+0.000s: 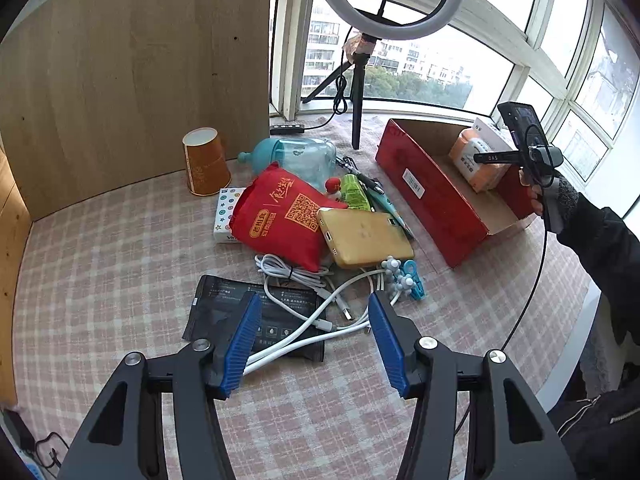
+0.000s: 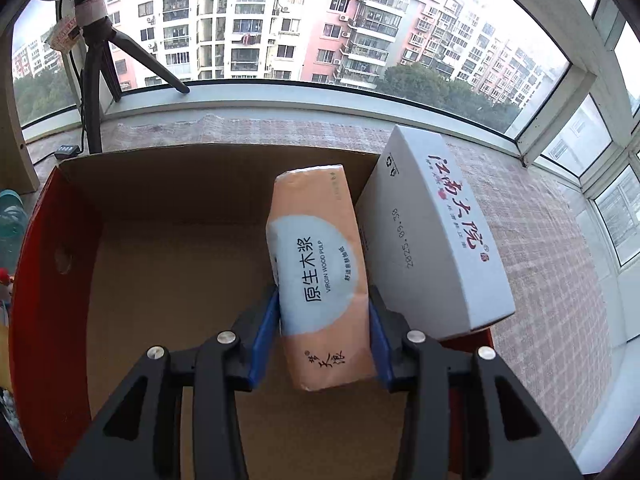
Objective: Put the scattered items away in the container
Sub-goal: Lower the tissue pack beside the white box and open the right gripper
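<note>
Right gripper (image 2: 324, 336) down inside the red box (image 2: 48, 264), blue pads hugging the orange tissue pack (image 2: 320, 264) beside the white carton (image 2: 432, 240). Left gripper (image 1: 314, 340) spread wide, empty, above the white cables (image 1: 320, 312).

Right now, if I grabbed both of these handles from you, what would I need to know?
Left gripper: fingers open, empty, above the white cables.
Right gripper: fingers clamped on the tissue pack, inside the red box.
Done: white carton leans at the box's end.
Left: release the pack; then red bag, power bank, cables, black packet, paper cup, bottle.
</note>
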A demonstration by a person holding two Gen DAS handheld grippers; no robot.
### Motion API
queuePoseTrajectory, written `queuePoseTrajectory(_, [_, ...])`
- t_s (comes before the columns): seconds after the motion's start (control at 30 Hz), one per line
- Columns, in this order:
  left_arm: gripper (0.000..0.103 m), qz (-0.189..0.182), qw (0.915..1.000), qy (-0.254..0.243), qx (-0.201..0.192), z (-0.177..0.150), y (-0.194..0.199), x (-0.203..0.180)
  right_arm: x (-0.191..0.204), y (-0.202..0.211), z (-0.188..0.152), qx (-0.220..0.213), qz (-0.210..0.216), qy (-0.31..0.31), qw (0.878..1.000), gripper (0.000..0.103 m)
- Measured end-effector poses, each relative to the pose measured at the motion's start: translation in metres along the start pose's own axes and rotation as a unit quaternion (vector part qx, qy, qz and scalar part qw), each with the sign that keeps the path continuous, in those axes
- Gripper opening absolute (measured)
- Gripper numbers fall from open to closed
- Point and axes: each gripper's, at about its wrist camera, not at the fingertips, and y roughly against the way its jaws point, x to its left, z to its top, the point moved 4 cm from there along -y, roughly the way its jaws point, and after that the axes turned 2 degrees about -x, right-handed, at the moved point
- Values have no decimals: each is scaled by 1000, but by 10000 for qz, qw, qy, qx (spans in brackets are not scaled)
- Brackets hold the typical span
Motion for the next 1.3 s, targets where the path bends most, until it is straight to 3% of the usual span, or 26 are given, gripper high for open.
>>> queuePoseTrajectory(0.13, [54,-66,10000,-40,51,-1,-5,-3,-1,4,1,8,-18,14,10000,45])
queuePoseTrajectory(0.23, [54,-86,9999,-84,70,-2,-6,-6,-5,26,2,-301,104,-201,9993,46])
queuePoseTrajectory(0.37, [54,-45,9999,-115,62,-2,-4,-6,-12,64,-4,-712,878,-710,9911,46])
queuePoseTrajectory(0.4, [54,-49,9999,-115,53,-2,-3,-6,-10,64,-9,-612,1189,-751,9882,41])
queuePoseTrajectory(0.43, [54,-63,9999,-111,48,-2,-3,-6,-8,65,-13,-512,1498,-791,9842,28])
queuePoseTrajectory(0.47, [54,-78,9999,-107,49,-2,-3,-7,-6,65,-18,-396,1772,-821,9799,21])
queuePoseTrajectory(0.5, [54,-90,9999,-109,56,-2,-4,-8,-4,59,-23,-209,1854,-799,9792,16])
queuePoseTrajectory(0.67, [54,-163,9997,-157,90,-3,-8,-13,-5,26,-44,572,1607,-850,9817,16])
queuePoseTrajectory(0.73, [54,-162,9997,-168,106,-4,-9,-14,-12,20,-50,701,1510,-1003,9809,16])
queuePoseTrajectory(0.93, [54,-106,9998,-45,129,-4,-14,-8,-34,-1,-43,826,1136,-1395,9802,16])
queuePoseTrajectory(1.3, [54,-73,9999,62,101,-2,-14,-3,-51,-21,-38,753,1038,-2171,9677,16])
